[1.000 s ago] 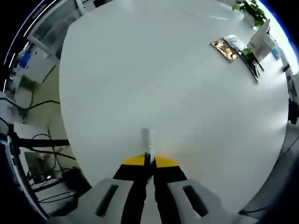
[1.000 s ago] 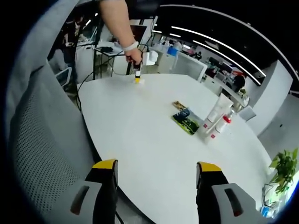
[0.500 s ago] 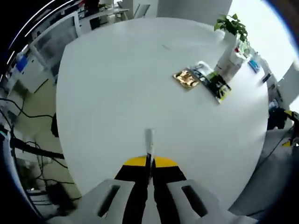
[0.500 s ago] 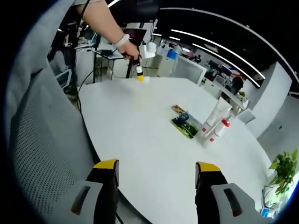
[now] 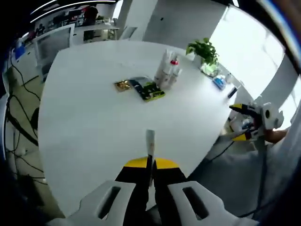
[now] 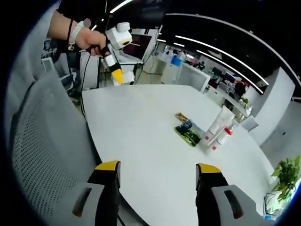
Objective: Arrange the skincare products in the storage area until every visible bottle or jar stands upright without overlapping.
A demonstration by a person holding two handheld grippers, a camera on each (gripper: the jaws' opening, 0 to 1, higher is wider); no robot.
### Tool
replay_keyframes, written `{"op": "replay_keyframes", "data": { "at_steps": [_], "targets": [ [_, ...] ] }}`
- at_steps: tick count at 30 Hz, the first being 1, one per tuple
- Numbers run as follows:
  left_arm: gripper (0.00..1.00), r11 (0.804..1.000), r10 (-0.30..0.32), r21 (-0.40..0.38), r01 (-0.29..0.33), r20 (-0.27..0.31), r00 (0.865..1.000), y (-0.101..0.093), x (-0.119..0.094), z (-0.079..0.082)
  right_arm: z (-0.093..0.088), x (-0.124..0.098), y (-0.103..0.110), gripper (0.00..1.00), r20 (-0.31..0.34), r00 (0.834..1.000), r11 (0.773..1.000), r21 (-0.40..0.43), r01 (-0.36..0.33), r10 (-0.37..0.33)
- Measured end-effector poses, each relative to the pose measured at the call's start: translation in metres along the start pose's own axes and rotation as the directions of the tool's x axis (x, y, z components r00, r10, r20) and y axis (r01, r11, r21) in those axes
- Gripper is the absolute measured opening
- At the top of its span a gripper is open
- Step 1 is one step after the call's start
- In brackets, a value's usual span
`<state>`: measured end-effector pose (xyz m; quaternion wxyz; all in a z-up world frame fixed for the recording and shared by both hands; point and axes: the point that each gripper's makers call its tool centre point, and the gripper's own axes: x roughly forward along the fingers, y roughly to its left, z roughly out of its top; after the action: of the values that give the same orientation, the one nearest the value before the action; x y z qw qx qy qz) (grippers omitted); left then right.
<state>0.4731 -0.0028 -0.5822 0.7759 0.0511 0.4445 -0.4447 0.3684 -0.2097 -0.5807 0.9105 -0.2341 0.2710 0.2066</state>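
Observation:
A tall white tube (image 6: 217, 119) and a shorter white bottle with a red cap (image 6: 225, 133) stand upright side by side on the white table (image 6: 141, 141), on its far right. In the left gripper view the same pair (image 5: 167, 70) stands past the flat sachets (image 5: 141, 88). My left gripper (image 5: 150, 162) is shut on a slim white tube (image 5: 150, 140), held in the air well above the table. A hand holds that left gripper (image 6: 116, 74) up at the table's far left edge. My right gripper (image 6: 157, 170) is open over the near edge, holding nothing.
Flat sachets (image 6: 186, 129), gold, blue and green, lie beside the bottles. A grey mesh chair (image 6: 37, 155) stands to the left of my right gripper. A potted plant (image 5: 202, 49) sits at the table's far side. The right gripper (image 5: 251, 123) appears off the table's edge.
My left gripper has risen off the table with the slim white tube and its view has swung toward the bottles. The right gripper has stayed open and nearly still.

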Motion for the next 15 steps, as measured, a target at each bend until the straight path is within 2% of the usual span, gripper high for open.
{"op": "replay_keyframes", "data": {
  "at_steps": [3,6,9,12,15],
  "targets": [
    [0.0,1.0,0.006,-0.006,-0.006,0.045,0.999,-0.018,-0.004,-0.002,0.0,-0.001,-0.002,0.62,0.003,1.0,1.0,0.004,0.01,-0.01],
    [0.0,0.999,0.014,-0.036,-0.01,0.132,0.991,-0.032,-0.001,-0.002,0.002,-0.002,-0.003,0.62,0.01,1.0,1.0,0.004,0.014,-0.014],
    [0.0,0.997,0.05,-0.061,-0.042,0.138,0.989,-0.035,0.003,-0.014,0.002,-0.002,0.001,0.61,0.014,1.0,1.0,-0.005,0.001,0.0],
    [0.0,0.995,0.067,-0.089,-0.05,0.196,0.978,-0.043,0.0,-0.014,0.002,-0.002,0.004,0.61,0.017,1.0,1.0,-0.017,-0.01,0.01],
    [0.0,0.995,0.082,-0.079,-0.065,0.227,0.97,-0.05,-0.002,-0.015,0.002,-0.002,0.005,0.6,0.014,1.0,1.0,-0.02,-0.015,0.015]
  ]
}}
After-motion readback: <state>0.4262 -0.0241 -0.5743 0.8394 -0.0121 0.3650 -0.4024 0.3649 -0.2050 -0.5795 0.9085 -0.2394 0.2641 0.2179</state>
